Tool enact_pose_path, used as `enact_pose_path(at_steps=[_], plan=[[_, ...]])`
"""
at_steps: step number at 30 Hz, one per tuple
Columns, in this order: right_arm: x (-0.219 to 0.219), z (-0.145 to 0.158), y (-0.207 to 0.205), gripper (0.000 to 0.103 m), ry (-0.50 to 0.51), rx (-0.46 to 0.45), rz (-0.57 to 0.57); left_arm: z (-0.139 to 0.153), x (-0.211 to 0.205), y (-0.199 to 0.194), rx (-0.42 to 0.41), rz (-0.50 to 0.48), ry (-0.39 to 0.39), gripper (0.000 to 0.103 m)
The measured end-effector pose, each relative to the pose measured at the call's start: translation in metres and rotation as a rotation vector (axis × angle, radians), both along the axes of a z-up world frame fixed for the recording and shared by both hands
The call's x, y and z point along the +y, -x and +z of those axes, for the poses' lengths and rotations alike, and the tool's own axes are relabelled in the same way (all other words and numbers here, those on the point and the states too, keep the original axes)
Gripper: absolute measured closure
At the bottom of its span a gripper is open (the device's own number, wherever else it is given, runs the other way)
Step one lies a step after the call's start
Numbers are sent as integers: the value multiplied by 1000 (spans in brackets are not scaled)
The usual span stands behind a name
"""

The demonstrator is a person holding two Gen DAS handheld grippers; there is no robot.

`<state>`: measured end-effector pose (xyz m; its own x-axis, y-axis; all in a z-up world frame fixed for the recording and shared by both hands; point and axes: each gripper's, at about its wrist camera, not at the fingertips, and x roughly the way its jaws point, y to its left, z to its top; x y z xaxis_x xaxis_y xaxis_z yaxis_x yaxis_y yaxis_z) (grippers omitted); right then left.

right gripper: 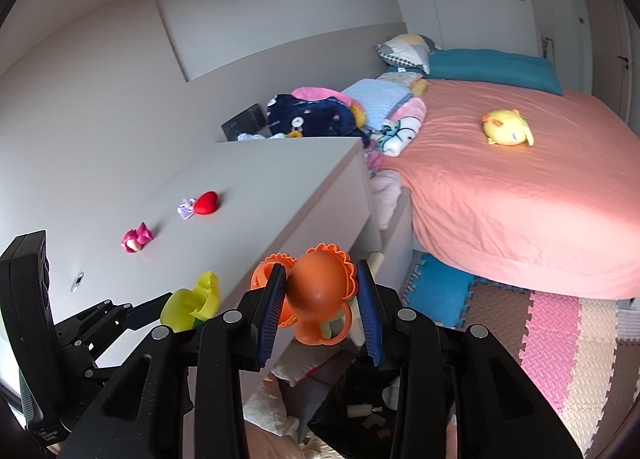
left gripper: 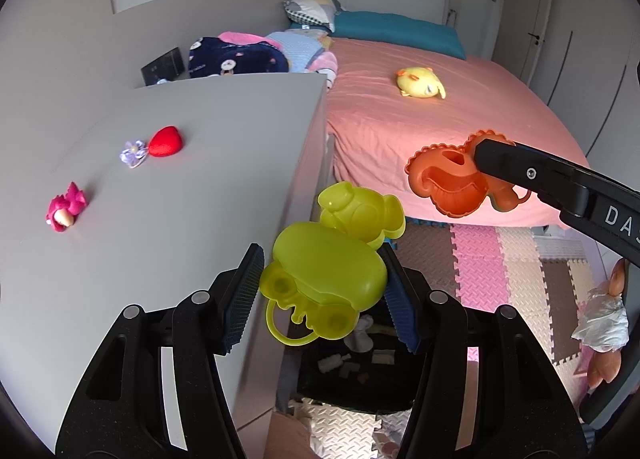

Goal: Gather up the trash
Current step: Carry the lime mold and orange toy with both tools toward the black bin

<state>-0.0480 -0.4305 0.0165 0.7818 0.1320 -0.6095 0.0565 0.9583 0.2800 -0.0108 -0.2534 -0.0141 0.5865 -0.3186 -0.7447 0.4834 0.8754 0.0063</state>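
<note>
My left gripper (left gripper: 320,279) is shut on a yellow-green plastic toy mould (left gripper: 328,271), held in the air beside the grey dresser's edge, above a black trash bin (left gripper: 360,375). My right gripper (right gripper: 320,299) is shut on an orange plastic toy mould (right gripper: 320,295), also above the bin (right gripper: 360,415). The orange mould shows in the left wrist view (left gripper: 452,179), and the green mould in the right wrist view (right gripper: 192,303). On the dresser top lie a pink toy (left gripper: 66,209), a red heart (left gripper: 166,141) and a purple flower clip (left gripper: 134,153).
The grey dresser (left gripper: 180,187) stands on the left, a bed with a pink sheet (left gripper: 420,119) and a yellow plush (left gripper: 420,83) behind. Foam puzzle mats (left gripper: 500,267) cover the floor. A doll (left gripper: 604,319) lies at the right. The bin holds several scraps.
</note>
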Motion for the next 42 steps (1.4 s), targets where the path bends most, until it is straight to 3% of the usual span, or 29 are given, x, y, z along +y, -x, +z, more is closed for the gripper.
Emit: enact_pose_path(at_steps=[25,42], plan=[[-74,-17,52,66,6,28,-180,-17,-77,33,19,-207,-46,46],[-87,-39,48,66,-8,80,-207,-36,-92,31,67,-233,-68,46]])
